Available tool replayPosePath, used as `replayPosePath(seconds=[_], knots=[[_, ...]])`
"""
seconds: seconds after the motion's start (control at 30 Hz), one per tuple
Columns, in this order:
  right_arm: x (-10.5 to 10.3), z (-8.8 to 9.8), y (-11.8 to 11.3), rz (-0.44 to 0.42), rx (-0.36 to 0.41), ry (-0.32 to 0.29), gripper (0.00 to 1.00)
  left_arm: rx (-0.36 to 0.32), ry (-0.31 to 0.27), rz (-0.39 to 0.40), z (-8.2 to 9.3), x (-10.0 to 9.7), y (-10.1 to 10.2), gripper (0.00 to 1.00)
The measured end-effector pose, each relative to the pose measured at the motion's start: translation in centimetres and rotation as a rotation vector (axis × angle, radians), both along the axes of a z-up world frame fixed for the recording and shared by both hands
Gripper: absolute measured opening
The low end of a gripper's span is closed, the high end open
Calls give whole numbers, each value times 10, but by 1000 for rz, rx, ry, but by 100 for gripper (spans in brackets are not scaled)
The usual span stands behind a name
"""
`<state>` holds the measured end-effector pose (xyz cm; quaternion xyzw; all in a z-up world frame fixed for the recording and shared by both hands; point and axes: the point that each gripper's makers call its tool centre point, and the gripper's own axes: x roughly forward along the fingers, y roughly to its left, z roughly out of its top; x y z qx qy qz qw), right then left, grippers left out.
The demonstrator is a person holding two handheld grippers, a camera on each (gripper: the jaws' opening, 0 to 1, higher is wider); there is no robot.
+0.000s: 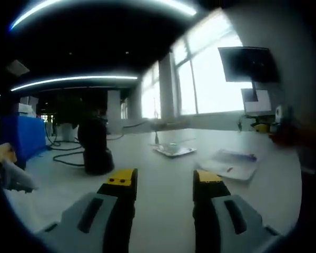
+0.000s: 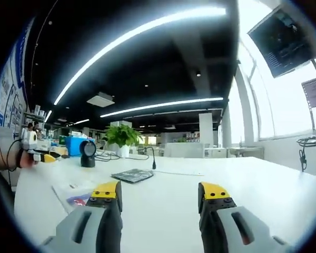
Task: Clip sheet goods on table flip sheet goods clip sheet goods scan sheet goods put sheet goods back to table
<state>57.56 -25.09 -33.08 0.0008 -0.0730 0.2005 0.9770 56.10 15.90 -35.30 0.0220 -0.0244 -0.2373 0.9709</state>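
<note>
My left gripper (image 1: 164, 182) is open and holds nothing, its yellow-tipped jaws hovering over the white table (image 1: 163, 163). Beyond them lie a small clear packet of sheet goods (image 1: 174, 150) and, to its right, a larger pale one (image 1: 234, 164). A black scanner (image 1: 95, 146) stands on the table to the left. My right gripper (image 2: 161, 192) is also open and empty. Ahead of it lies a dark sheet packet (image 2: 132, 175), with a printed sheet (image 2: 76, 197) beside the left jaw. The scanner (image 2: 87, 153) stands far left, near the left gripper (image 2: 36, 149) in a hand.
Black cables (image 1: 63, 150) trail across the table behind the scanner, next to a blue box (image 1: 23, 134). A monitor (image 1: 247, 63) hangs at the right by the windows. A potted plant (image 2: 121, 136) and a thin microphone stalk (image 2: 152, 158) stand at the table's far side.
</note>
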Motion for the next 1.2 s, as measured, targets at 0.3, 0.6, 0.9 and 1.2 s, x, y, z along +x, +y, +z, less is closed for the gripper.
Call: replayPosePath(seconds=[0.3,0.6,0.9,1.2], knots=[[-5,-5,12,-3,-70,-13,55,-15,-9,-7,2,-1,1,35],[-8,-9,22,16,-93,4,53,-14,-13,-14,3,-2,-1,35],[-10,-9,24,16,-86,5,51,-5,-11,-15,2,-2,-2,35],[-11,-12,26,9,-95,17,44,2,-9,-14,0,-1,-1,35]])
